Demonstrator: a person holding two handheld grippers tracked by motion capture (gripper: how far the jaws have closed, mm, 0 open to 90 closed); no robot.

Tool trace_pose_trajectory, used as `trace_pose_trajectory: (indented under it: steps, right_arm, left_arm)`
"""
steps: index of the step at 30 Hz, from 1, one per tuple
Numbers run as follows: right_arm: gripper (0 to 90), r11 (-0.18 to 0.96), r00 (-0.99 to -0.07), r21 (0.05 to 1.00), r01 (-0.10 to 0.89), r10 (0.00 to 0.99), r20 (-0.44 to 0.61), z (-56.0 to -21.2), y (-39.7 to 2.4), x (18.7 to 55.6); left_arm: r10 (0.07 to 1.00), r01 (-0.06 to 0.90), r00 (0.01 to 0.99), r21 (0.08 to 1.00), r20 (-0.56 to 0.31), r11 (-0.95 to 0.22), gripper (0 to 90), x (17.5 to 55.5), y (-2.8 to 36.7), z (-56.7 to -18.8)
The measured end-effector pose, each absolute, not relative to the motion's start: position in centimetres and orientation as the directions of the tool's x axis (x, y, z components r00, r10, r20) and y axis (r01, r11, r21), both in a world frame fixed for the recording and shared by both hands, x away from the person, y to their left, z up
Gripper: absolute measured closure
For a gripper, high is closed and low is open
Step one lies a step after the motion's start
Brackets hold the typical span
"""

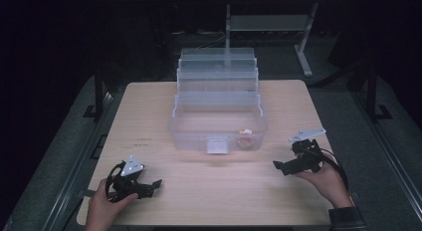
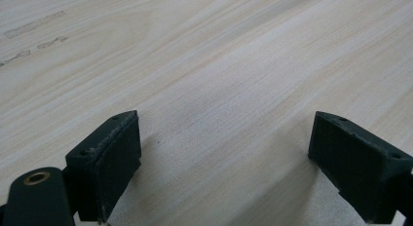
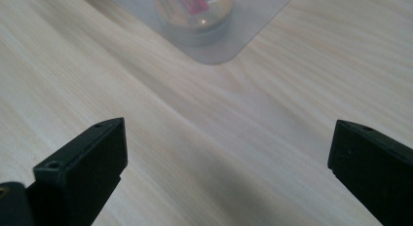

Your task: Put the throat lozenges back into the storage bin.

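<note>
A clear plastic tiered storage box stands open at the table's middle, its trays stepped toward the back. In its bottom compartment lies a small round container with a red and yellow label, seen close through the box's corner. My left gripper rests near the front left edge, jaws wide apart over bare wood. My right gripper sits at the front right, open, pointing toward the box with nothing between its jaws.
The light wooden table has faint dark marks left of the box. A metal stand and dark floor lie behind the table. Bare wood lies between both grippers and the box.
</note>
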State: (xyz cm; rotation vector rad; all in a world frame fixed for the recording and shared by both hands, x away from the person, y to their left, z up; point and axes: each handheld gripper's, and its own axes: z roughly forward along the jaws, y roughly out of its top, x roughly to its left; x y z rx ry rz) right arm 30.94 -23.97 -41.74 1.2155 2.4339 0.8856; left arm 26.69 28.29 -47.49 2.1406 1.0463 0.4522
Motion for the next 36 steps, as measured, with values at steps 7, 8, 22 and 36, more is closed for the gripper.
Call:
trace_pose_trajectory:
  steps: [7,8,22,36]
  right_arm:
    - [0.5,0.446,-0.598,0.642,0.624,0.801,0.024,-43.0,-24.5,29.7]
    - [0.5,0.445,-0.597,0.643,0.624,0.802,0.025,-43.1,-24.6,29.6]
    - [0.5,0.393,-0.556,0.675,0.624,0.831,0.031,-45.2,-26.4,27.6]
    - [0.5,0.371,-0.527,0.686,0.626,0.85,0.022,-47.1,-27.8,26.1]
  left_arm:
    - [0.791,0.544,0.612,0.723,0.005,-0.426,11.1,26.7,28.3,-47.5]
    - [0.79,0.544,0.613,0.723,0.005,-0.426,11.1,26.7,28.3,-47.5]
    - [0.791,0.544,0.612,0.723,0.005,-0.426,11.1,26.7,28.3,-47.5]
    - [0.791,0.544,0.612,0.723,0.006,-0.427,11.1,26.7,28.3,-47.5]
